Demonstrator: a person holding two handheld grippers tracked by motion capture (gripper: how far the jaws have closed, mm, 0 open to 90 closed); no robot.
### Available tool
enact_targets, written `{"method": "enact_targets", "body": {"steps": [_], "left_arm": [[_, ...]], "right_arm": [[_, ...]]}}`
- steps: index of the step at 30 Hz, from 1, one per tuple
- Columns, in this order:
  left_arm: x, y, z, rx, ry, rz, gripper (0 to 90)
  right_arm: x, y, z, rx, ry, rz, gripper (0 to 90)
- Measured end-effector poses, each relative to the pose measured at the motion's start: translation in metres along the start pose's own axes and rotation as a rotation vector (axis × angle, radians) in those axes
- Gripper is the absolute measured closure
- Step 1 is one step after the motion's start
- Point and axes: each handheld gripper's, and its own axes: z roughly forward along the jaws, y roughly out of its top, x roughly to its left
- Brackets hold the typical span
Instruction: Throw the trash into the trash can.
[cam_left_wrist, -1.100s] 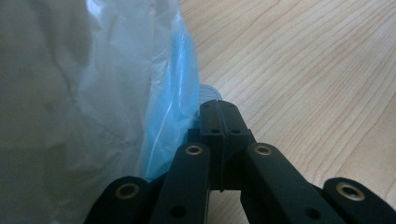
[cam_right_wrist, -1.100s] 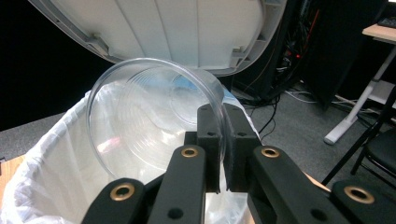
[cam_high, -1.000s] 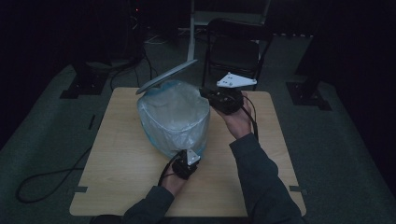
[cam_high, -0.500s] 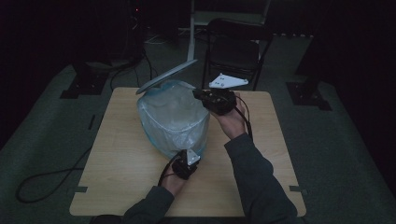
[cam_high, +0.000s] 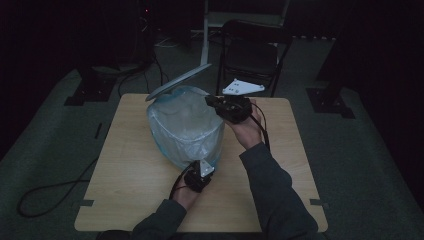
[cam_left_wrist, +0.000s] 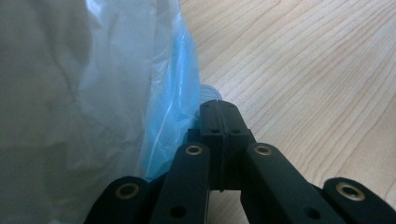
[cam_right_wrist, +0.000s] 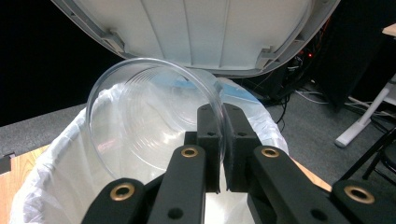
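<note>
Dark room, wooden bench (cam_high: 125, 190) | right claw (cam_right_wrist: 215, 116) clamped on clear cup (cam_right_wrist: 149, 121) rim over lined bin (cam_high: 185, 127), mid-frame | left claw (cam_left_wrist: 219, 112) closed, pinching liner (cam_left_wrist: 173, 93) edge | advice: centre cup under raised lid (cam_right_wrist: 196, 28), then release.

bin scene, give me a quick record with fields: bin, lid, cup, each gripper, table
bin: on the table, lined with a pale bag
lid: raised, tilted over the bin's mouth
cup: clear plastic, rim pinched in the right gripper, held over the open bin
left gripper: jaws shut, low beside the bag near the bin's base; whether they pinch plastic is unclear
table: light wood
</note>
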Motion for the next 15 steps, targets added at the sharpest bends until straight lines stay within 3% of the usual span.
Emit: {"method": "enact_targets", "body": {"steps": [5, 6, 7, 8, 9, 15], "left_arm": [[0.0000, 0.0000, 0.0000, 0.000, 0.000, -0.001, 90.0], [-0.0001, 0.0000, 0.0000, 0.000, 0.000, -0.001, 90.0], [-0.0001, 0.0000, 0.0000, 0.000, 0.000, -0.001, 90.0], [0.0000, 0.0000, 0.0000, 0.000, 0.000, 0.000, 90.0], [0.0000, 0.0000, 0.0000, 0.000, 0.000, 0.000, 90.0], [0.0004, 0.0000, -0.0003, 0.005, 0.002, 0.004, 90.0]], "right_arm": [[-0.0003, -0.0001, 0.0006, -0.001, -0.002, 0.006, 86.2], [-0.0005, -0.0002, 0.0009, -0.004, 0.000, 0.009, 83.7], [-0.0010, -0.0004, 0.0015, -0.008, 0.008, 0.012, 72.5], [-0.0012, -0.0007, 0.0023, -0.006, 0.017, 0.021, 67.1], [-0.0013, -0.0010, 0.0025, -0.005, 0.017, 0.021, 65.3], [-0.0023, -0.0027, -0.0026, -0.009, 0.018, 0.022, 64.3]]}}
